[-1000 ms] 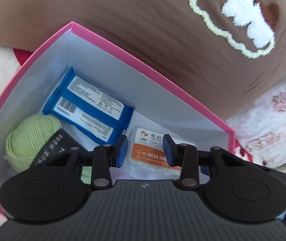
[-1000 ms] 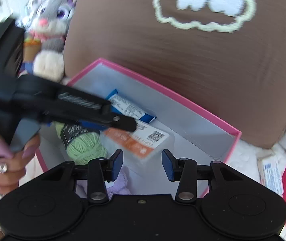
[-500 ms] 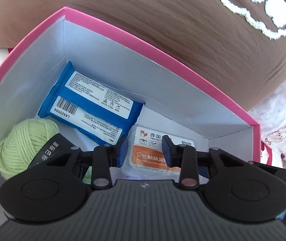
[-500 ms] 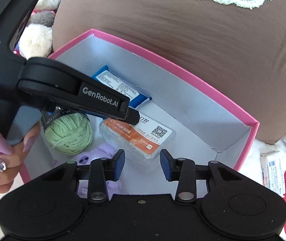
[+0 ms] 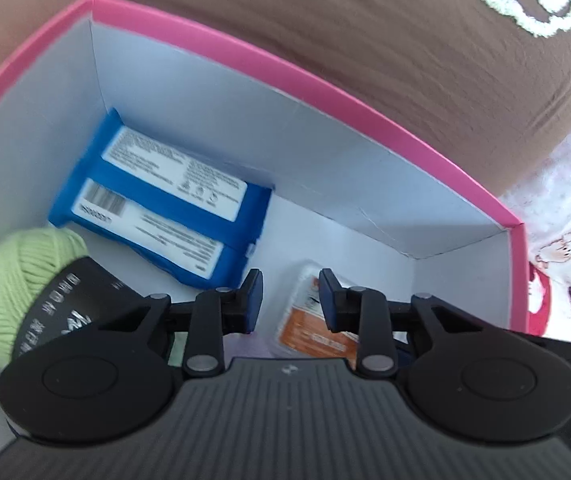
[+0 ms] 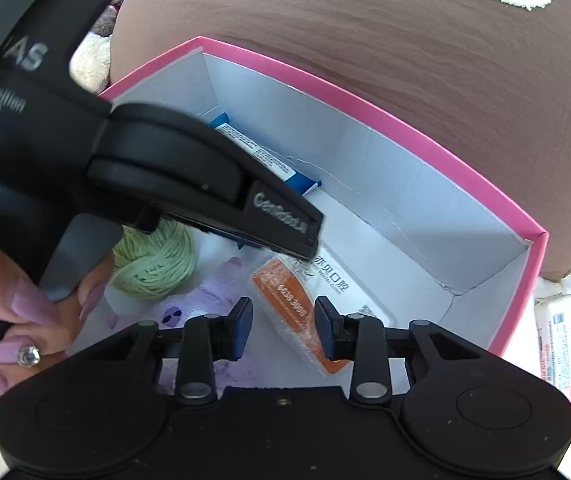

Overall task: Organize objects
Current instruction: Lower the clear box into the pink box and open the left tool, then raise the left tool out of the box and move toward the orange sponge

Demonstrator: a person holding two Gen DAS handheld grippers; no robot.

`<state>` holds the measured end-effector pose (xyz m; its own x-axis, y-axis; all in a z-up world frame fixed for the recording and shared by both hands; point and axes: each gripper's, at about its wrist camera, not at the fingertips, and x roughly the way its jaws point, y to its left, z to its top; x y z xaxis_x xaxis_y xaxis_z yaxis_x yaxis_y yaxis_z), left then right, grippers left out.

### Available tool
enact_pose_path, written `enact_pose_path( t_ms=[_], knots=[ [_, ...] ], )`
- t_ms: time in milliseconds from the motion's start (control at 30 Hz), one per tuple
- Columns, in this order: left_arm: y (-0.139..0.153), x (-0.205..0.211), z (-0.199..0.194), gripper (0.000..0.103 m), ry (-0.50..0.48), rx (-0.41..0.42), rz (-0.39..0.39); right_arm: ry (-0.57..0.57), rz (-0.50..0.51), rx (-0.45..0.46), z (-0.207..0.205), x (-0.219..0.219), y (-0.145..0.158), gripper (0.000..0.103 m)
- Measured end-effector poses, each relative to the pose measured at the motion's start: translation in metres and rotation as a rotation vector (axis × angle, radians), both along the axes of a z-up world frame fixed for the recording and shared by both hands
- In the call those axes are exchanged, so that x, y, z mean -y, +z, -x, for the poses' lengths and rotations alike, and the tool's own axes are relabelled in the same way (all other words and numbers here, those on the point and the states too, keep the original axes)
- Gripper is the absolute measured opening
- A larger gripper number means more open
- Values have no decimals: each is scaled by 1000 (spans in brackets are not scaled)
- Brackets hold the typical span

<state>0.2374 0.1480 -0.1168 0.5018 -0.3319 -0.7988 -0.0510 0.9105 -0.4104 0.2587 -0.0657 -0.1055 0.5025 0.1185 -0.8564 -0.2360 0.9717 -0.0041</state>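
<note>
over pink box (image 5: 325, 84), left tool (image 5: 287, 300) parted, holding nothing.

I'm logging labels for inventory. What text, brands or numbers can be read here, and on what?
"6638 3098": orange pack in the pink box.
Chinese characters beside it on the same pack: present, too blurred to quote.
"GenRobot.ai", blurred: left gripper, right wrist view.
"AS", cut off: left gripper body.
Blue pack: barcode and fine print, too blurred.
Yarn band: characters unreadable.
White pack outside the box: print too small.
</note>
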Motion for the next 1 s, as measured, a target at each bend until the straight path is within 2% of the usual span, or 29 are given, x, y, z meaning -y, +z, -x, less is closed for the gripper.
enact_pose_path(
  t_ms=[133,233,333,433,567,700,800,900,1000],
  knots=[
    [4,0,6,29,-8,19,-53,20,-32,20,14,14,13,35],
    [9,11,8,29,-64,34,-116,47,-88,37,29,27,30,36],
    [6,21,8,29,-89,8,-114,63,-151,44,42,41,42,36],
    [3,23,15,31,-104,21,-121,66,-177,45,54,50,46,37],
    [7,31,22,29,-131,9,-177,65,-182,51,69,50,50,37],
    [11,32,23,29,-147,-7,-236,43,-201,60,65,55,50,38],
    [4,28,30,29,-149,-16,-223,35,-218,67,67,54,49,38],
    [5,29,30,29,-128,19,-191,47,-222,79,70,55,51,38],
    [17,27,32,29,-122,51,-152,46,-218,88,74,58,54,39]
  ],
)
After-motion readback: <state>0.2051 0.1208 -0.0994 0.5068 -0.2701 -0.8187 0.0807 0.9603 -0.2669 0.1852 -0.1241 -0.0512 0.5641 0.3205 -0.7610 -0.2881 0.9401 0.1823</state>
